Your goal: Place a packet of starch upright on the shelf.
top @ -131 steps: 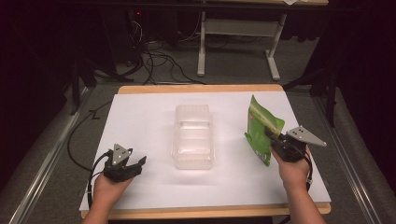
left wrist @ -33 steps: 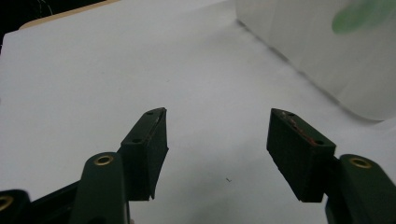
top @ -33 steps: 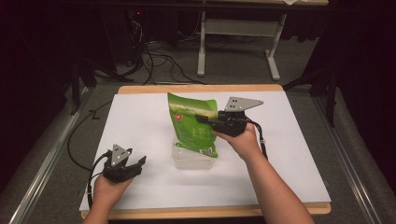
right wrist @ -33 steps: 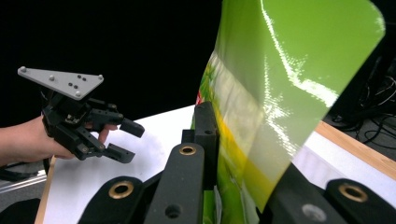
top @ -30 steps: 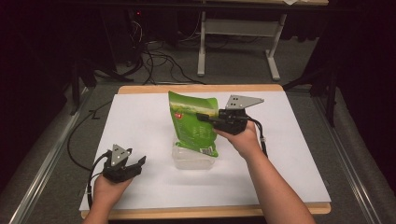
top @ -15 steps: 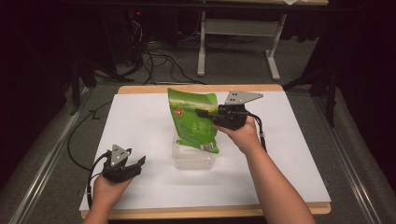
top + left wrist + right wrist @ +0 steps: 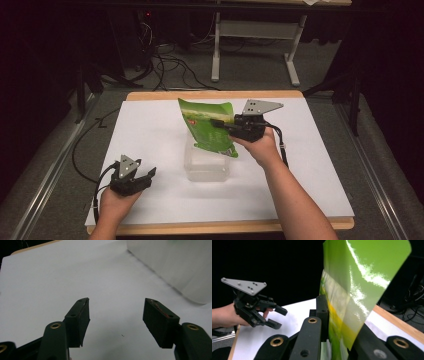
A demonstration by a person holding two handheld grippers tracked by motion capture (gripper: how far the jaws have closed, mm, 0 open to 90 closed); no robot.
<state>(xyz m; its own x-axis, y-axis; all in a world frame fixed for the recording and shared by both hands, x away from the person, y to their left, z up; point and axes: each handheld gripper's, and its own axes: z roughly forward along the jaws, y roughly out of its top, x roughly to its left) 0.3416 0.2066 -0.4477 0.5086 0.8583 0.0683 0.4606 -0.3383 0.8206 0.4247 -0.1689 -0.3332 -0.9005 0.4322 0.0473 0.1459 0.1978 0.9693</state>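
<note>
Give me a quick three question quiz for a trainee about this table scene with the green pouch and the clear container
1. True or false: the right gripper is shut on the green pouch.
2. Where is the pouch relative to the clear container? A) lying inside it B) held above it C) flat on the table beside it
3. How do the jaws of the left gripper stand, and is anything between them?

Key
1. True.
2. B.
3. Open, with nothing between them; the white table cover shows in the gap.
</note>
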